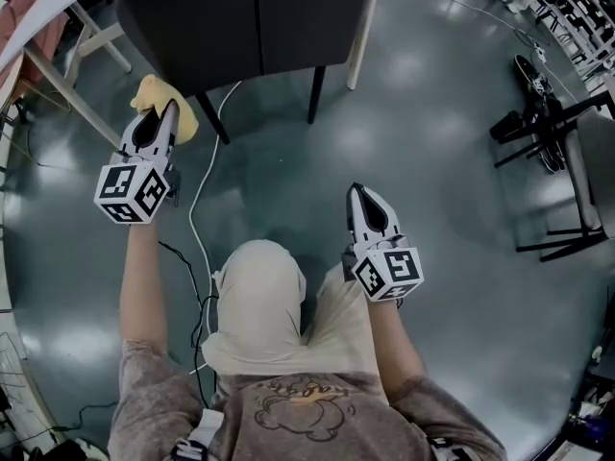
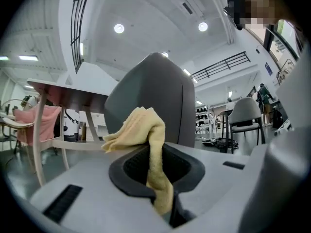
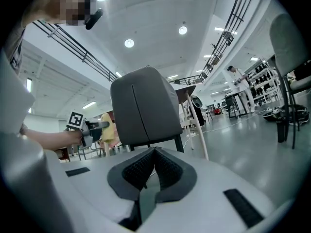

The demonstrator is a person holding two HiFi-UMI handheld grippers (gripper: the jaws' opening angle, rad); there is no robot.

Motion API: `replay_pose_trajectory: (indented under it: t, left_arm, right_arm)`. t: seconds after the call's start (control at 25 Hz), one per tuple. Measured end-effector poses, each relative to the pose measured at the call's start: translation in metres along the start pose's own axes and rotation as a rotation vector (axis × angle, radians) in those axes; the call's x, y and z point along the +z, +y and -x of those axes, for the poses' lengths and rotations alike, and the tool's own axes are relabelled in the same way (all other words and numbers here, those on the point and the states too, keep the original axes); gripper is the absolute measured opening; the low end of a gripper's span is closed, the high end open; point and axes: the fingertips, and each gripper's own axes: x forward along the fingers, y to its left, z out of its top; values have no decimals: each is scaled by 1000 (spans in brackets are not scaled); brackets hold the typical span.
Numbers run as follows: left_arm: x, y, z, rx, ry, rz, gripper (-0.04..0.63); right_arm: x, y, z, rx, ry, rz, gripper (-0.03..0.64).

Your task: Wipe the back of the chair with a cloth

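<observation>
- The yellow cloth [image 1: 154, 92] is pinched in the left gripper [image 1: 171, 109], upper left of frame.
- The chair back [image 1: 250, 17] is seen just ahead, nearer that gripper.
- The right gripper [image 1: 357, 192] is held closed, empty.

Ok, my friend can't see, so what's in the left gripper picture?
The left gripper pinches a yellow cloth between its closed jaws, the loose end flopping over the top. Behind stands a dark grey chair, with a table to its left.
</observation>
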Motion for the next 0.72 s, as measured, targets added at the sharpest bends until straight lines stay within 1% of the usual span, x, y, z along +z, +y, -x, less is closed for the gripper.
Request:
replay_pose_trajectory:
  t: [0.16,0.36,0.6,0.72]
  left_arm:
    - [-21,17,1,50,34,-37,52]
    - [-40,25,-15,74,55,-83,52]
    - [-50,22,-36,63,71,-109,52]
    - [-53,17,-47,44,73,-104,52]
  right_arm:
    - [-1,-2,-1,0,2,1,25]
    - [-2,-2,-2,2,7,6,25]
    - [-1,-5,-3,-4,8,10,25]
    - [-2,-5,-3,-5,8,13,25]
